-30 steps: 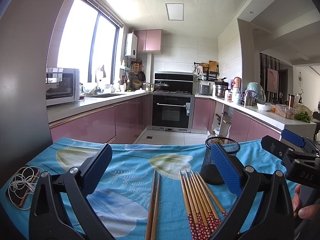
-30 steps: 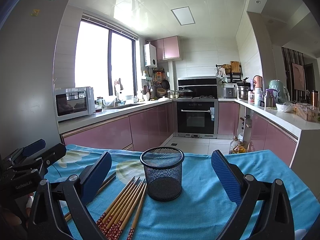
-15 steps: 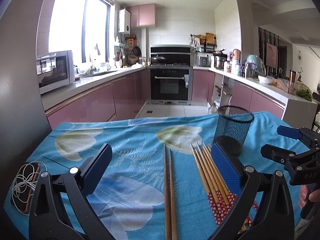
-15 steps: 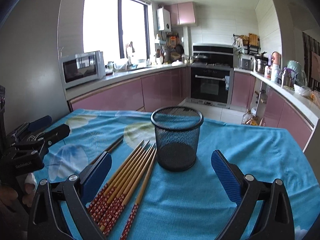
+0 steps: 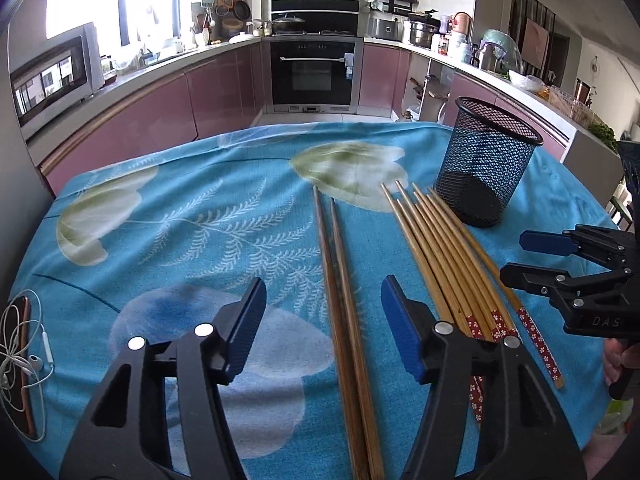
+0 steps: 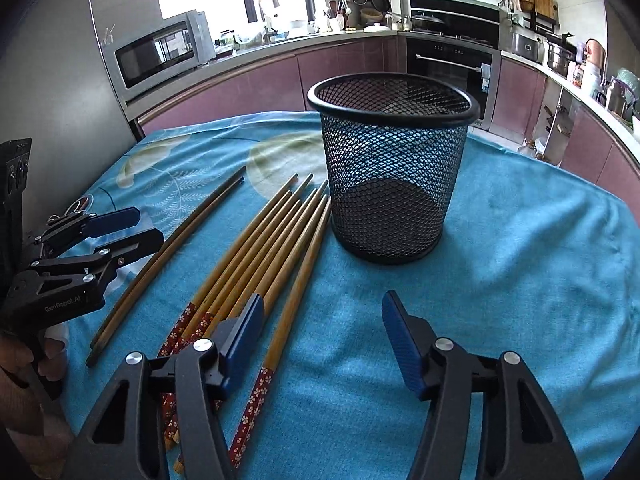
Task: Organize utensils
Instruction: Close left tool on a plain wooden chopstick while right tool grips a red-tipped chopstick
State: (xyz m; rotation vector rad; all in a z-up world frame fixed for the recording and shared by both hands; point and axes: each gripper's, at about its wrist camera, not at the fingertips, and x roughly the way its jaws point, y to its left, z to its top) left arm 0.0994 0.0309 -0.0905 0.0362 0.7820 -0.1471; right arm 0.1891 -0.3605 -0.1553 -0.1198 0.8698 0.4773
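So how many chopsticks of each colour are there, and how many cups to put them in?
Dark brown chopsticks: 2
Pale chopsticks with red ends: about 7 (they overlap)
Black mesh cup: 1
Total: about 10

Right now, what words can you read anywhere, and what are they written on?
"DAS": on the right gripper body, cut off at the picture's edge.
"GenRobot.AI": on the left gripper body.
Oven door sticker: too small to read.
Microwave: no readable label.
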